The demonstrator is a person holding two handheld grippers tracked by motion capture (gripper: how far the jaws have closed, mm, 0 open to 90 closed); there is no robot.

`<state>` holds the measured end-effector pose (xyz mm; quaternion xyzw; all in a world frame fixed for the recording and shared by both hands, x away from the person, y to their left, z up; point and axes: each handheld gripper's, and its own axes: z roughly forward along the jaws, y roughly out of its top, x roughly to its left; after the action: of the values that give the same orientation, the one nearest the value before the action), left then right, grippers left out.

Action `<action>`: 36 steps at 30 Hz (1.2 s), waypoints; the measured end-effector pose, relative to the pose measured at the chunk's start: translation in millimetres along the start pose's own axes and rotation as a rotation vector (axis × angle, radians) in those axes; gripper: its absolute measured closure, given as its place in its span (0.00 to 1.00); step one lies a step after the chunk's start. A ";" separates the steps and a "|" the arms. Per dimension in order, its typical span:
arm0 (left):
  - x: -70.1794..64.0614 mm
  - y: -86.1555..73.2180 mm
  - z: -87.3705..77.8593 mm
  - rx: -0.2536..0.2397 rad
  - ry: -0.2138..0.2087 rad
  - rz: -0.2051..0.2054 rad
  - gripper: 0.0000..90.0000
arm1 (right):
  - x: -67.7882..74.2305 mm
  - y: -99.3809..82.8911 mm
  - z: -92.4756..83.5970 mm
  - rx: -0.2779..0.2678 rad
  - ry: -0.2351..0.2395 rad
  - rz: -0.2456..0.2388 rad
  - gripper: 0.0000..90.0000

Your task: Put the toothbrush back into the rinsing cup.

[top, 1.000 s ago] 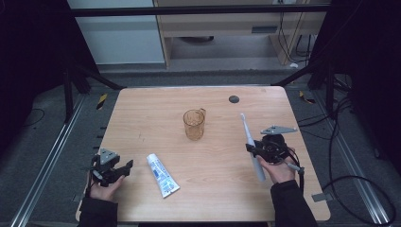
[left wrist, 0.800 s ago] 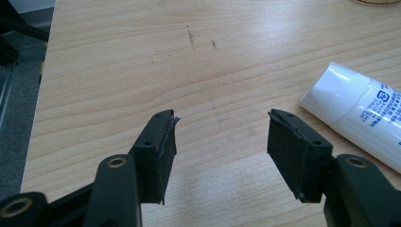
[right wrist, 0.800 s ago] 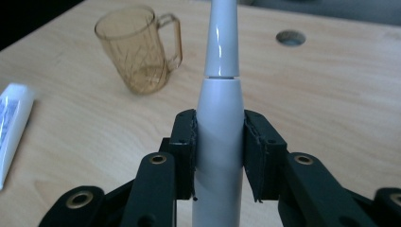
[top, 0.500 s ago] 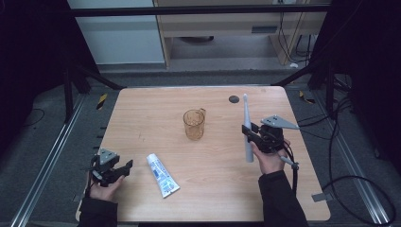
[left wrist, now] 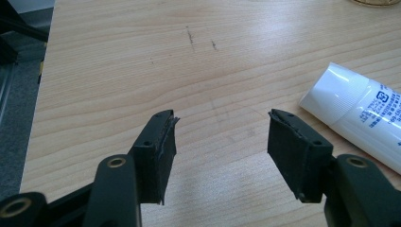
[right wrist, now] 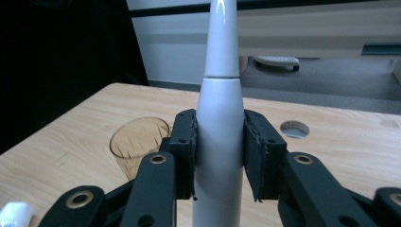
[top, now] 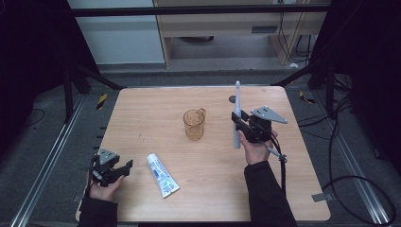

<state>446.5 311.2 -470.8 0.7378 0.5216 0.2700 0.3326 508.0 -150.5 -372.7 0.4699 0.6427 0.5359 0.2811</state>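
Note:
My right gripper [top: 236, 119] is shut on a white electric toothbrush [top: 236, 120], held upright above the table's right half, just right of the amber cup [top: 194, 124]. In the right gripper view both pads [right wrist: 185, 153] press the toothbrush body [right wrist: 220, 142], and the cup [right wrist: 138, 140] stands behind and to the left. My left gripper [top: 124, 168] rests open near the front left corner with nothing between its jaws. A white toothpaste tube [top: 162, 175] lies just right of it, and its cap end [left wrist: 359, 113] shows beside the right jaw in the left gripper view.
A round cable hole [top: 231, 99] sits in the wooden table [top: 151, 113] near the back edge. Dark frame rails and loose cables surround the table. A cable trails from the right gripper over the front right.
The right gripper has lifted the toothbrush off the table, tipped it upright and carried it left toward the cup. The left gripper and the tube have stayed put.

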 end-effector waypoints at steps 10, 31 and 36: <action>0.3 0.0 -0.3 -0.003 -0.003 -0.004 0.46 | 19.5 12.8 26.6 -0.091 0.003 0.004 0.75; 0.6 -0.2 0.5 -0.002 -0.006 -0.004 0.46 | 35.7 28.8 71.2 -0.195 0.006 0.024 0.75; 0.9 -0.3 0.5 -0.002 -0.006 -0.006 0.46 | 39.0 28.3 78.7 -0.211 0.007 0.035 0.75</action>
<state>446.9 312.1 -471.3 0.7367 0.5227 0.2672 0.3356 569.0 -82.2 -361.3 0.4469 0.5754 0.6070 0.3174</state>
